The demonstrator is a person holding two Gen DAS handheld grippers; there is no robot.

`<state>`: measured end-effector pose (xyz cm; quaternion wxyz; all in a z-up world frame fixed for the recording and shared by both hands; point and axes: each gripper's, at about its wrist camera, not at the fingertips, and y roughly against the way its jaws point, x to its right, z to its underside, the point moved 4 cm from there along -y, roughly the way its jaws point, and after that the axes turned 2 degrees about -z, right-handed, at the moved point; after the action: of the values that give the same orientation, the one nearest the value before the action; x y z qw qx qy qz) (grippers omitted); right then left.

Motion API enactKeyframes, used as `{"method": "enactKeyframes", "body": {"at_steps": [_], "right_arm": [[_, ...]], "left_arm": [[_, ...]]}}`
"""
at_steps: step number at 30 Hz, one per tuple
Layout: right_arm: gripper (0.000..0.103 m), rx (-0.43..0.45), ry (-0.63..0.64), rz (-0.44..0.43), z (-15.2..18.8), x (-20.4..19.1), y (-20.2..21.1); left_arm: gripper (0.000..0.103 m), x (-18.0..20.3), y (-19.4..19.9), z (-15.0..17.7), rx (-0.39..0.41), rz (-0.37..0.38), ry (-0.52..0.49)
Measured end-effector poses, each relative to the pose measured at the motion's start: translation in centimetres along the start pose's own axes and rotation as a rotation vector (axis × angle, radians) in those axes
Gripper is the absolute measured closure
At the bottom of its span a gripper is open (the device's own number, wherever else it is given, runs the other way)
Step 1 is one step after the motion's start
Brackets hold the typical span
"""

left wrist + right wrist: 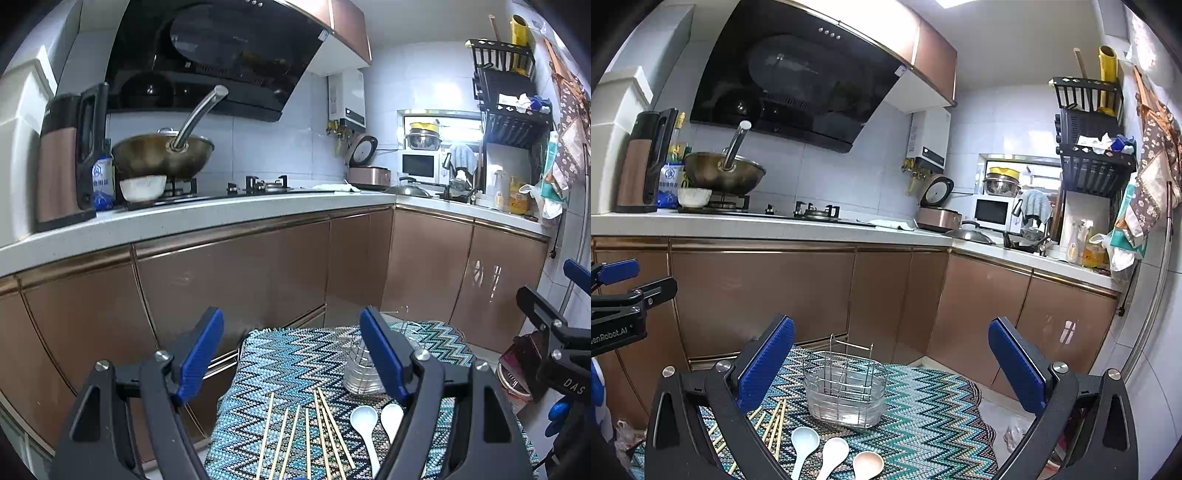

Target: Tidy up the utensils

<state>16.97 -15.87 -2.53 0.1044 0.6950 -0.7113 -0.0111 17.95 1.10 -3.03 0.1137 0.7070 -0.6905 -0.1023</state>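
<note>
Both tongs, the left tongs and the right tongs, were spread wide and pinched nothing, hovering above the surface, probably to choose a first piece. The surface wore a woven zigzag cloth in blue and teal. On it stood a holder of thin wire and clear plastic, empty and upright, ready to receive things. Before it lay thin bamboo chopsticks, fanned out loosely, and beside them smooth glossy spoons, two pale and one pinkish, bowls toward the holder.
</note>
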Motion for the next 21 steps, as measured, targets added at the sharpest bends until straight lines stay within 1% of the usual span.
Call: {"method": "enactKeyframes", "body": {"at_steps": [8, 15, 21], "right_arm": [[0.0, -0.015, 0.017, -0.013, 0.2, -0.9, -1.2], [0.0, -0.028, 0.02, -0.014, 0.6, -1.1, -1.8], [0.0, -0.037, 0.005, -0.017, 1.0, -0.6, -2.2]], "left_arm": [[0.028, -1.0, -1.0, 0.4, 0.0, -0.014, 0.022], [0.028, -0.6, -1.5, 0.8, -0.014, 0.003, 0.015], [0.028, -0.3, -2.2, 1.1, -0.039, 0.014, 0.016]]}}
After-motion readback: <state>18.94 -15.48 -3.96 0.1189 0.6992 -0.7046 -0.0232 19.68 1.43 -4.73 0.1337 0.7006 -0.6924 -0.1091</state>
